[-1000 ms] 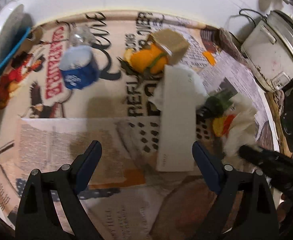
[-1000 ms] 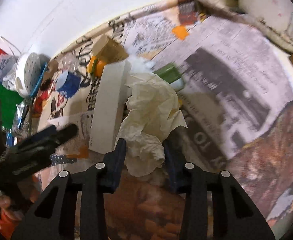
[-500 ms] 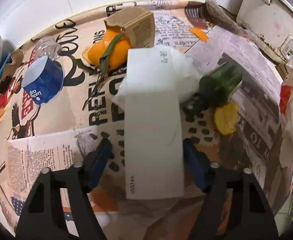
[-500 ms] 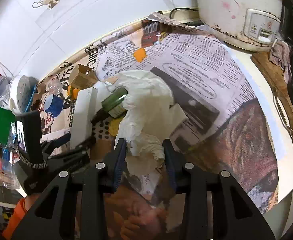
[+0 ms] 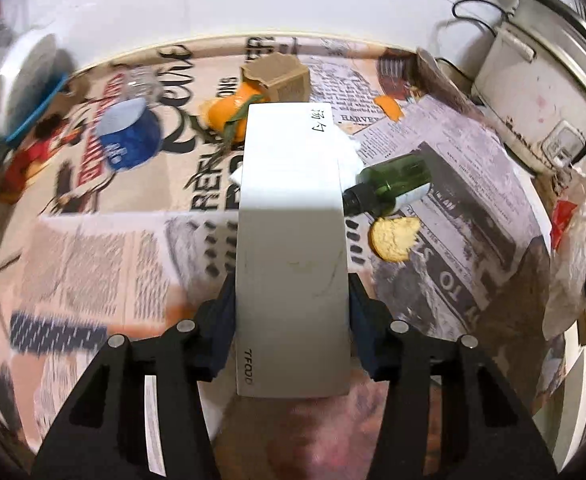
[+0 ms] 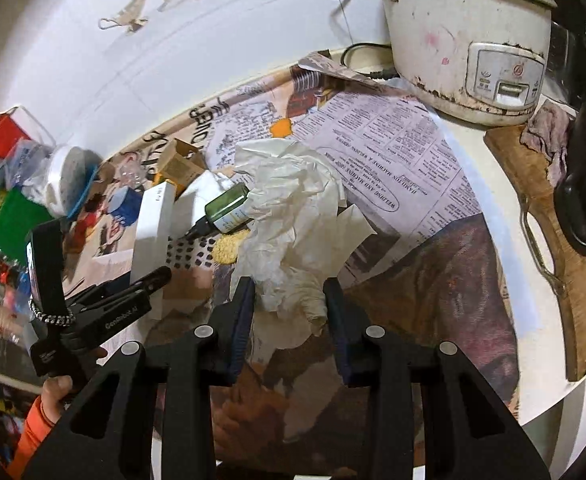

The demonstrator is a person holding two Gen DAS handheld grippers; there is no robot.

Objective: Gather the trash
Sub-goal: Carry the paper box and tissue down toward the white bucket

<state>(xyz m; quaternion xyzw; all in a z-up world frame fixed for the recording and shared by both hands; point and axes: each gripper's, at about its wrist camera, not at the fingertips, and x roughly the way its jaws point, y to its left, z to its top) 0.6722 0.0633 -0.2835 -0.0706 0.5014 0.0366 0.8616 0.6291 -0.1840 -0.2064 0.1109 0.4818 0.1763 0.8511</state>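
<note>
White cardboard box (image 5: 293, 216) lies on the newspaper-covered table (image 5: 93, 264), the left gripper (image 5: 292, 312) closing with its 2 pads against the box's sides. To its right, the right gripper (image 6: 289, 312) pinches crumpled tissue paper (image 6: 293, 216) above a green bottle (image 5: 393, 186).

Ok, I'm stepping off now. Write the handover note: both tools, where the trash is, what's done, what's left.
Left tool: jaws closing around the long white box, its blue pads at the box sides.
Right tool: clamped on the crumpled white paper, held over the newspaper.
Still on the newspaper: green bottle lying on its side, biscuit piece beside it, blue cup, orange peel, brown carton.
Done: paper picked up.
Left: finish the grip on the box, bin both, then the rest. No bin in view.
</note>
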